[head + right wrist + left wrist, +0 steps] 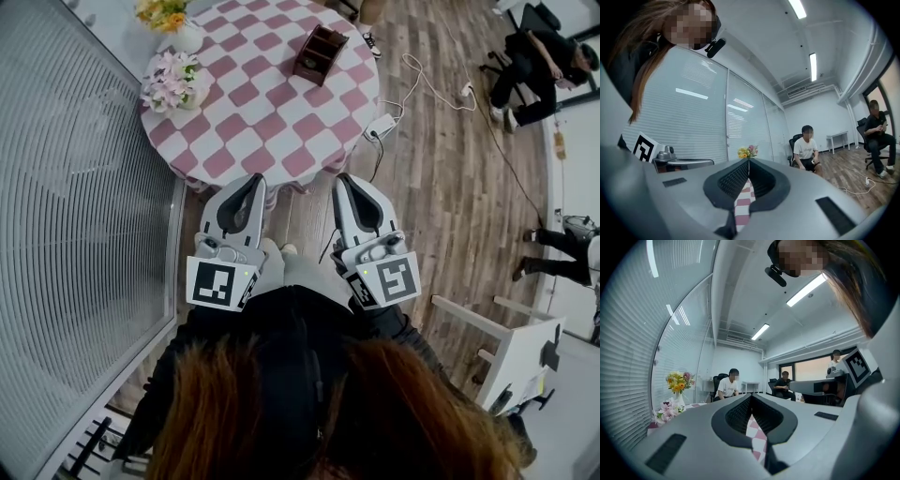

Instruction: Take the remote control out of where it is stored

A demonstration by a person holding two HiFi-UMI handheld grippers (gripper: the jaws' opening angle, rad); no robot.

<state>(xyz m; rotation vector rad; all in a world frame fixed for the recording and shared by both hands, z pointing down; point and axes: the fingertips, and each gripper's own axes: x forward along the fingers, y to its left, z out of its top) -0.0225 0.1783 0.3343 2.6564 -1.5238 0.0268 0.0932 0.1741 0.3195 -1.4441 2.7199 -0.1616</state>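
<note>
My head view looks steeply down from above onto the left tool (254,180), the right tool (343,180) and the checked tabletop (272,94) ahead. The left gripper view and right gripper view each face level along their own jaws. All three views share that tabletop and its yellow flowers (161,11).

We see long reddish-brown hair (394,412) and a black top (291,314) with long black sleeves (164,384). The left gripper (254,180) and the right gripper (343,180) have the same look: a smooth light grey shell (693,427), two long jaws lined with black ribbed pads (738,413), and at the back a cube (221,283) with black-and-white square markers. Each shell also carries flat black rectangular insets (665,453) on its upper side. On the head sits a small black camera (776,275).
</note>
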